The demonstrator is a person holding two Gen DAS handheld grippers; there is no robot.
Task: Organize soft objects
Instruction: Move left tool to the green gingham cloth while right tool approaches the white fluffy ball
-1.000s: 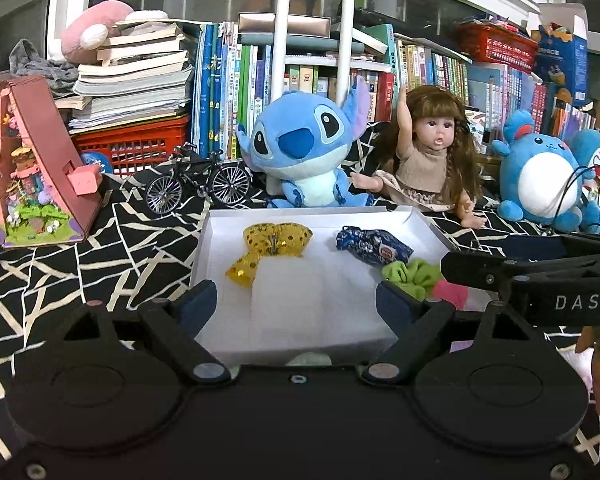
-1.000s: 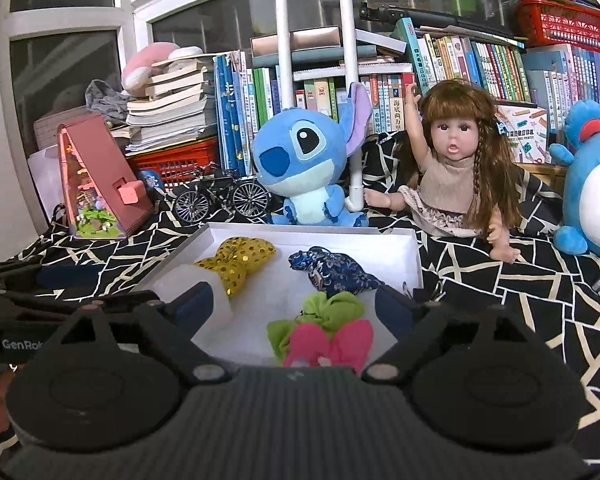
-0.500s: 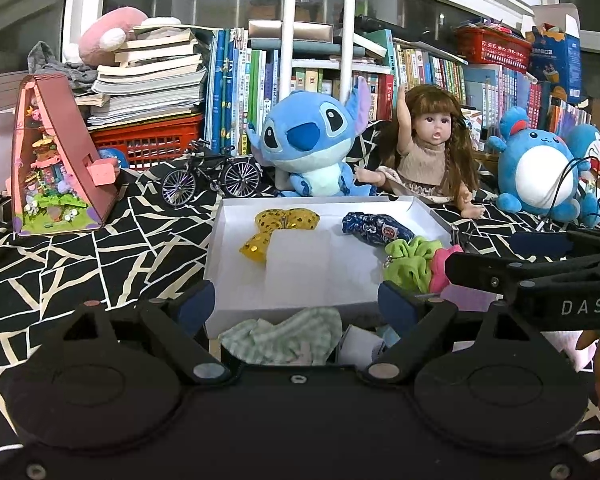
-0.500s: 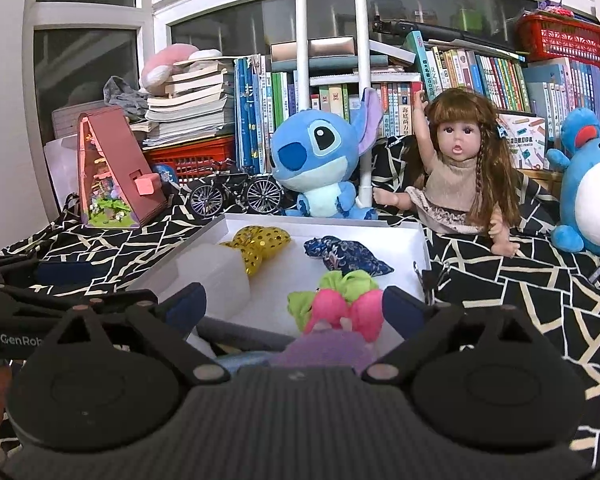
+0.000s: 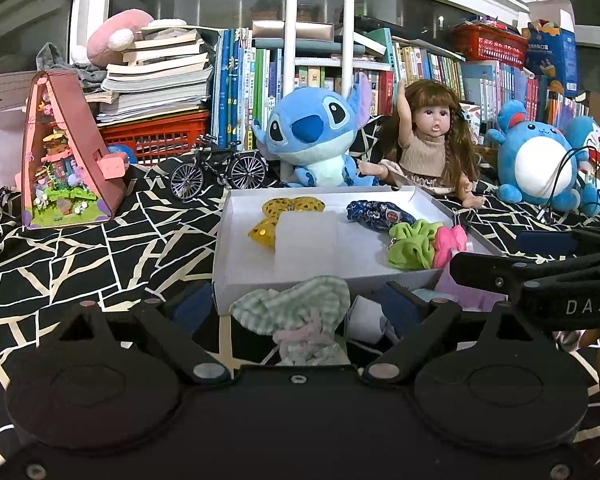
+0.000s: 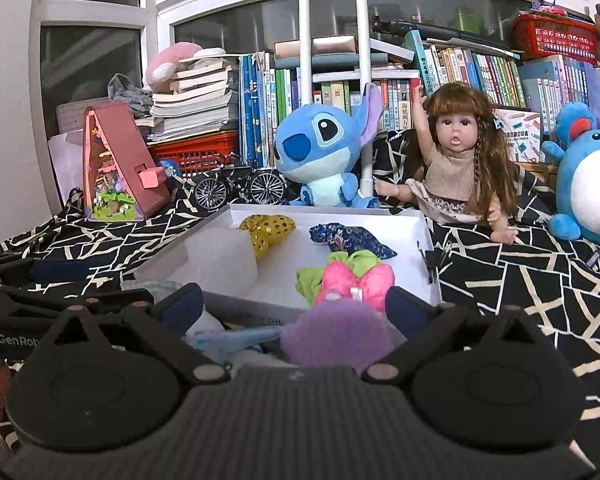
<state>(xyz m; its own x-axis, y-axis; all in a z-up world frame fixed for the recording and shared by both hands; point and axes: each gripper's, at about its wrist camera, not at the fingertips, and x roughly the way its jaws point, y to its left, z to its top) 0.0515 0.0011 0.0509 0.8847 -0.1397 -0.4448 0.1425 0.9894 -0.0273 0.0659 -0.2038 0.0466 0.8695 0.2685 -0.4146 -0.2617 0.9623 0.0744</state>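
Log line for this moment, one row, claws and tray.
left claw: open, over green checked cloth | right claw: open, over purple soft item | white tray: gold, navy, green, pink pieces inside

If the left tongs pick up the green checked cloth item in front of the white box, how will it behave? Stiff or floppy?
The green checked cloth looks crumpled and folded, so it is probably floppy and will sag from the left tongs. It seems thin, so likely light. Its gathered edges may drag along the white box wall.

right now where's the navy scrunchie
In the white box, back right, the navy scrunchie lies behind the green scrunchie, right of the gold bow.
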